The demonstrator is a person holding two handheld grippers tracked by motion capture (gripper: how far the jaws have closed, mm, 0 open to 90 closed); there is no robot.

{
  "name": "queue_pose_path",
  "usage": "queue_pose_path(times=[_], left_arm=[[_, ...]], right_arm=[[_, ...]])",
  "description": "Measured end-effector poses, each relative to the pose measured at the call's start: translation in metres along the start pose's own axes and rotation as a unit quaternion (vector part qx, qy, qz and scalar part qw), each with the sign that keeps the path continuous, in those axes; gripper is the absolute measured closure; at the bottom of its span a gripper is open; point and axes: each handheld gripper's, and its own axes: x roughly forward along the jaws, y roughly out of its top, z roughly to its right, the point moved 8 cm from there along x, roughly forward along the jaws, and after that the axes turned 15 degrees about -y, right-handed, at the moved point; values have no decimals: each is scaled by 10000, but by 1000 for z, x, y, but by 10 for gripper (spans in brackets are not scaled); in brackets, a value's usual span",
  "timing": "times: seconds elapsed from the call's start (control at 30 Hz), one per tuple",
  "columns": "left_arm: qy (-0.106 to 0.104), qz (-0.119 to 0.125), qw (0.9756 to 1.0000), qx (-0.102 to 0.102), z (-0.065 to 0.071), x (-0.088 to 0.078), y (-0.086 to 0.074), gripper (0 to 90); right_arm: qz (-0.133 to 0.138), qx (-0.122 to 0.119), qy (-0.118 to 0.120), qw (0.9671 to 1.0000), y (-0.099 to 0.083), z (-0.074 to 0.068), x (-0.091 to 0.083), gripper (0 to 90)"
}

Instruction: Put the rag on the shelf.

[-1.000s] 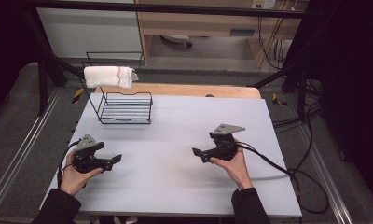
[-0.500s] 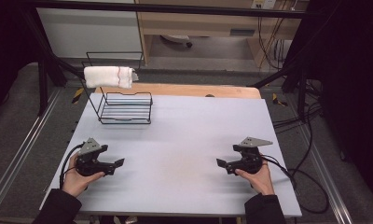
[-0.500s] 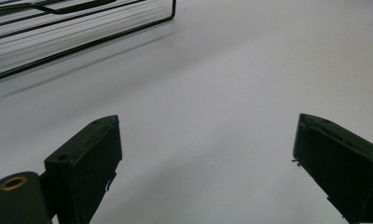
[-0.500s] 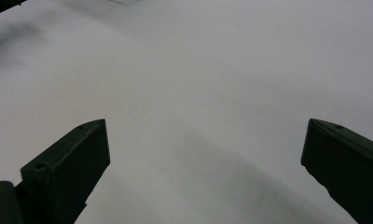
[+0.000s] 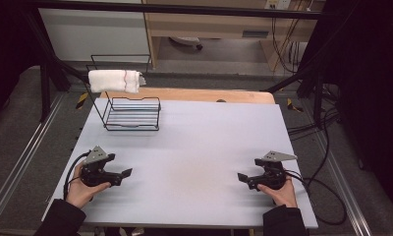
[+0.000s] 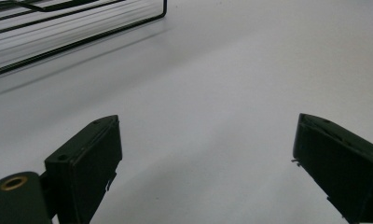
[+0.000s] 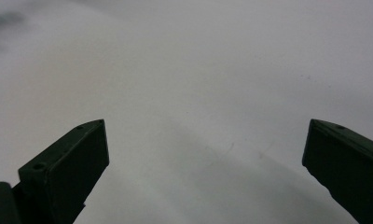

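Note:
A black wire rack (image 5: 130,113) stands at the table's far left, and a rolled white towel (image 5: 114,80) with a thin red stripe lies over its top rail. My left gripper (image 5: 126,173) rests low near the front left of the white table (image 5: 199,142), pointing right, its jaws wide apart with nothing between them (image 6: 205,172). The rack's lower wires (image 6: 77,28) lie ahead of it in the left gripper view. My right gripper (image 5: 242,178) sits at the front right, pointing left, open and empty over bare tabletop (image 7: 205,172).
A wooden board (image 5: 194,95) runs behind the table's far edge. Cables (image 5: 322,191) trail off the right side. Metal frame rails (image 5: 22,147) flank the table. The wide middle of the tabletop lies between the two grippers.
My right gripper has drawn back from the table's middle toward the front right edge. The left gripper has shifted slightly toward the front left. Both stayed open.

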Motion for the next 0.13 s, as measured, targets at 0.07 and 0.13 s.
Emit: queue_pose_path(times=[0.07, 0.13], left_arm=[[-6, -28, 10000, 10, 0, 0, -1, 82], [-16, -42, 10000, 14, 0, 0, -1, 82]], right_arm=[[-11, 4, -22, 10000, 0, 0, 0, 8], [-14, -12, -27, 10000, 0, 0, 0, 8]])
